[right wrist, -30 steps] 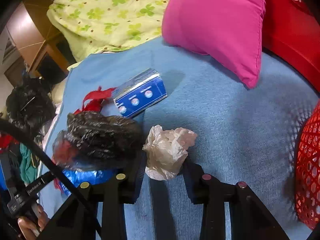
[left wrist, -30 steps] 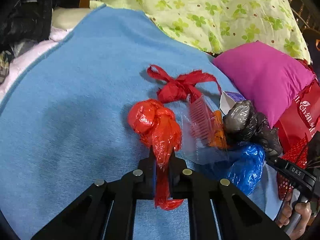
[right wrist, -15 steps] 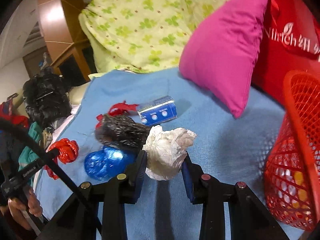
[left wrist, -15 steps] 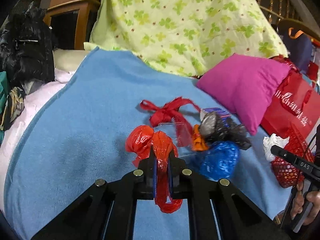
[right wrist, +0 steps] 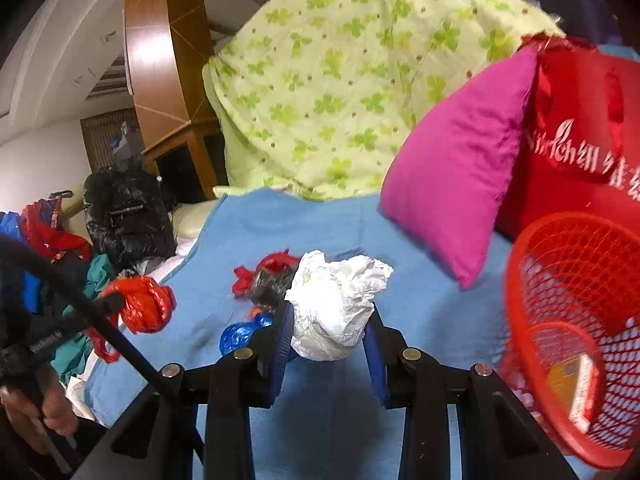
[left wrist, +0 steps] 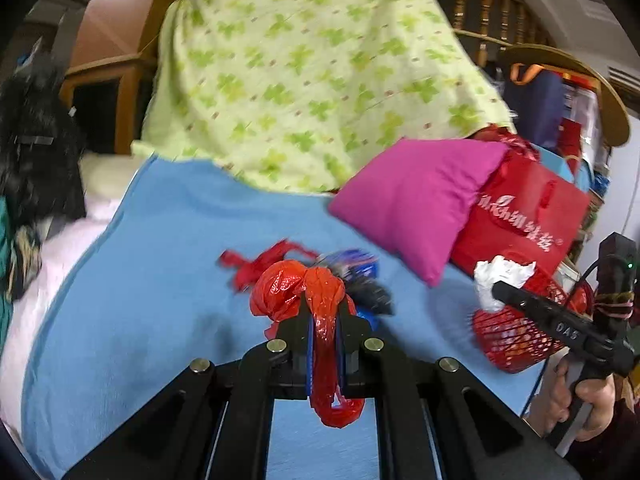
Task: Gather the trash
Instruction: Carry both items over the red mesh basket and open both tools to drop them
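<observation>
So right now I've got a load in both hands. My right hand-held gripper [right wrist: 329,334] is clamped on the crumpled white paper wad [right wrist: 336,304], and my left hand-held gripper [left wrist: 323,320] is pinched fully closed on the knotted red plastic bag [left wrist: 298,286], tail of it dangling down between the jaws. Both are lifted clear of the blue blanket [left wrist: 160,264] on the bed.

The thing that matters for the next move: the red mesh basket [right wrist: 576,320] sits off to the right of the right gripper, close by, with its open mouth tipped toward me. In the left wrist view that same basket [left wrist: 516,336] is well over to the right, past the other gripper. So the right hand is clearly nearer and I'd say the paper wad goes in first, with a short swing rightward over the rim. The left has to cross the bed to get there.

Still lying on the blanket between the two grippers: a blue foil-ish bag [right wrist: 240,334], a black bag [right wrist: 272,284] and a red ribbon scrap [left wrist: 256,264]. Those look like the next round.
</observation>
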The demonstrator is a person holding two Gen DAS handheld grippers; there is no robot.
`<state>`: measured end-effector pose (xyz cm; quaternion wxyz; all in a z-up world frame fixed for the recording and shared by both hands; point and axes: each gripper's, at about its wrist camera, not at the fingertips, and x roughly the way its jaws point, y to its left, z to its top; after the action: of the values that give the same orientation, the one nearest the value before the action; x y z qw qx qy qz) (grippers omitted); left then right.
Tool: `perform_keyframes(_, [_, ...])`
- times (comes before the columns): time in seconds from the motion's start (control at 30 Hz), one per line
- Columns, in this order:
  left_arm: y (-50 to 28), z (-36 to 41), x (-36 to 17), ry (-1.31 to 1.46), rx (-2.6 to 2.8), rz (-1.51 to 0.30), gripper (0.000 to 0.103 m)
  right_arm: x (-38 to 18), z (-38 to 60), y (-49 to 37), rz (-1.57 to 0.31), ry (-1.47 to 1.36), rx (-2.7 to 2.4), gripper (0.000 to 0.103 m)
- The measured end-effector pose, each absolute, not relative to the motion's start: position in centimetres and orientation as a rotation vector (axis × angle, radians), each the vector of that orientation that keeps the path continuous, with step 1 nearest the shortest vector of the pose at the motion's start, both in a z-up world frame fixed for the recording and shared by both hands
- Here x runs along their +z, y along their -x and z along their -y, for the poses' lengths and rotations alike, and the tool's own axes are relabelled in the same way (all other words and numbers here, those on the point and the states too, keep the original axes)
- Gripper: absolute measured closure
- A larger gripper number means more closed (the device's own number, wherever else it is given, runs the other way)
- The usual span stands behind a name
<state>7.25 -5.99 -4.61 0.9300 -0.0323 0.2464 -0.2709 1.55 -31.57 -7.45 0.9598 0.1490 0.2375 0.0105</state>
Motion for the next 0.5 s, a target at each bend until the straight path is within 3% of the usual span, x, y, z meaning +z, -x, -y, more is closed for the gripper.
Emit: perform_keyframes(0.5, [-1.8, 17.4, 0.6, -0.043, -0.835, -0.418, 0.094, -5.5, 40.4, 5.9, -0.315, -0.396, -0.134, 0.066])
